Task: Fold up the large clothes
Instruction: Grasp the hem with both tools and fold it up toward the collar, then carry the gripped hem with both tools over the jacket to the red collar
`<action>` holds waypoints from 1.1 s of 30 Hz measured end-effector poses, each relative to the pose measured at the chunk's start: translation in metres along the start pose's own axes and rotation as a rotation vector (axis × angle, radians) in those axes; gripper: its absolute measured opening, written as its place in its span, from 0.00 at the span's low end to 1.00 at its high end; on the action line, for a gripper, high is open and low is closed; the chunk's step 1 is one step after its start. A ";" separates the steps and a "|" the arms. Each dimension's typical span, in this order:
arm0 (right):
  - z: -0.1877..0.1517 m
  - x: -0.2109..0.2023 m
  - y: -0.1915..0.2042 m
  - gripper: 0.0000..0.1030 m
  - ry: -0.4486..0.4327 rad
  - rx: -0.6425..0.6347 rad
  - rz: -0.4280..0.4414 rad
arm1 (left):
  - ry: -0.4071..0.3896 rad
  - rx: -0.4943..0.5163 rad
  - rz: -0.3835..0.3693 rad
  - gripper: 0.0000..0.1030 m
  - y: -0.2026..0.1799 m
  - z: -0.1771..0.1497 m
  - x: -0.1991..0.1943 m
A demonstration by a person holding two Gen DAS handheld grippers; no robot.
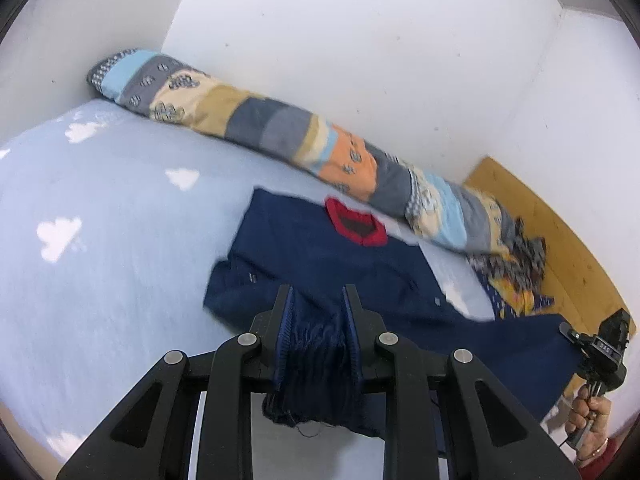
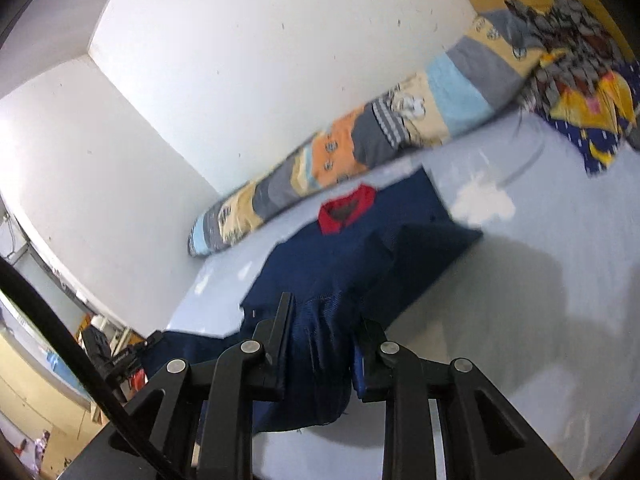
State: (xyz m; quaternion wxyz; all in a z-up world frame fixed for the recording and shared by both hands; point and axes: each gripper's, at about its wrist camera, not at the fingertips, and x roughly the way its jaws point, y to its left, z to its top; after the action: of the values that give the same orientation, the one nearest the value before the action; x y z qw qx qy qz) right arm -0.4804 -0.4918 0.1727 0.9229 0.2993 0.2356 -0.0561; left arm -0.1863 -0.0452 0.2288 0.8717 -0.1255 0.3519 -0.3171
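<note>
A navy sweater [image 1: 320, 248] with a red collar [image 1: 356, 226] lies on the bed, collar toward the wall. Its near hem is lifted off the sheet. My left gripper [image 1: 318, 300] is shut on a bunched fold of that hem, which hangs between and below its fingers. In the right wrist view the sweater [image 2: 332, 256] rises the same way, and my right gripper [image 2: 326, 316] is shut on the other end of the hem. Each gripper shows in the other's view: the right one [image 1: 600, 344], held by a hand [image 1: 588, 420], and the left one [image 2: 112, 356].
The bed sheet [image 1: 120, 208] is pale blue with white clouds. A rolled patchwork quilt [image 1: 280, 132] lies along the white wall behind the sweater. A crumpled colourful cloth [image 2: 580, 80] sits by the wooden headboard [image 1: 560, 240]. Furniture stands beyond the bed's edge [image 2: 48, 360].
</note>
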 end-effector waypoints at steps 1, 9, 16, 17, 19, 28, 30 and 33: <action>0.014 0.006 0.001 0.25 -0.008 0.006 0.011 | -0.008 -0.004 0.008 0.22 0.001 0.010 0.004; 0.088 0.056 -0.007 0.25 -0.034 0.009 0.047 | -0.031 -0.027 0.091 0.10 0.018 0.086 0.052; 0.122 0.111 -0.018 0.25 -0.033 0.030 0.059 | 0.062 -0.011 0.012 0.10 0.032 0.069 0.091; 0.124 0.110 -0.018 0.25 -0.038 0.020 0.060 | 0.075 -0.003 0.002 0.11 0.035 0.058 0.088; 0.125 0.112 -0.020 0.25 -0.034 0.014 0.063 | 0.084 -0.007 -0.023 0.32 0.041 0.041 0.076; 0.104 0.084 -0.011 0.25 -0.033 -0.020 0.054 | 0.179 -0.199 -0.139 0.79 0.074 -0.020 0.027; 0.092 0.074 -0.007 0.25 -0.029 -0.045 0.052 | 0.242 -0.228 -0.158 0.80 0.079 -0.044 0.017; 0.074 0.058 -0.001 0.25 -0.022 -0.081 0.048 | 0.320 -0.260 -0.175 0.80 0.087 -0.082 0.005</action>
State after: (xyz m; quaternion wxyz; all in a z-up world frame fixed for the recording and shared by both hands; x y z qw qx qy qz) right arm -0.3996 -0.5339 0.1974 0.9379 0.2667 0.2202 -0.0279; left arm -0.1996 0.0190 0.1285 0.7503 -0.2148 0.5114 -0.3597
